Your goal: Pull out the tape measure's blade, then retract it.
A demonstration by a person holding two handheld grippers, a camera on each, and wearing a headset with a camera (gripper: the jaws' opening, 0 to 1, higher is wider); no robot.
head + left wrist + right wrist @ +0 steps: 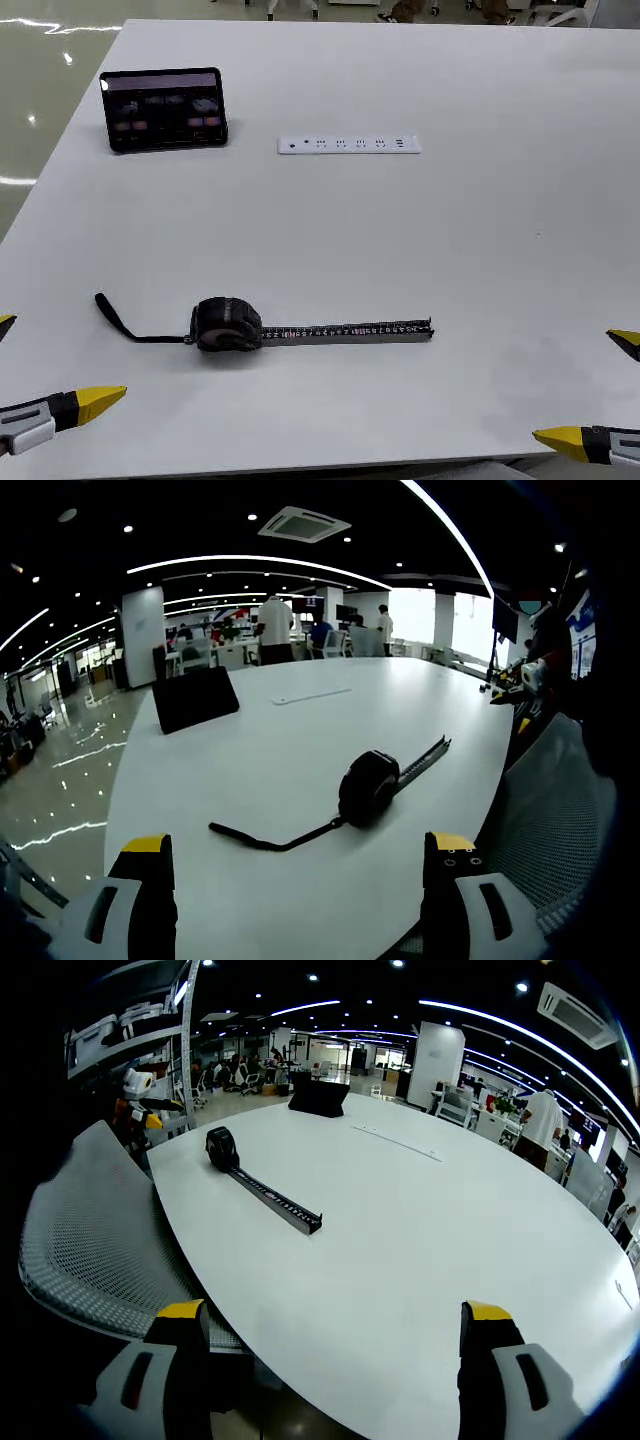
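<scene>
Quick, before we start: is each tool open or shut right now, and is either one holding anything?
Left tool: open, holding nothing.
Right tool: open, holding nothing.
The tape measure lies on the table, untouched by either.

Left gripper (62, 357): held low on the person's left, yellow-tipped jaws spread wide, tips pointing inward toward the right. Right gripper (576, 386): held low on the person's right, jaws equally wide, tips pointing inward. The two are well apart.

On my table (480, 230), tape measure (226, 325) lies with blade (350, 331) toward 3 o'clock; from it, tablet (163, 108) at 11, power strip (348, 145) at 1.
</scene>
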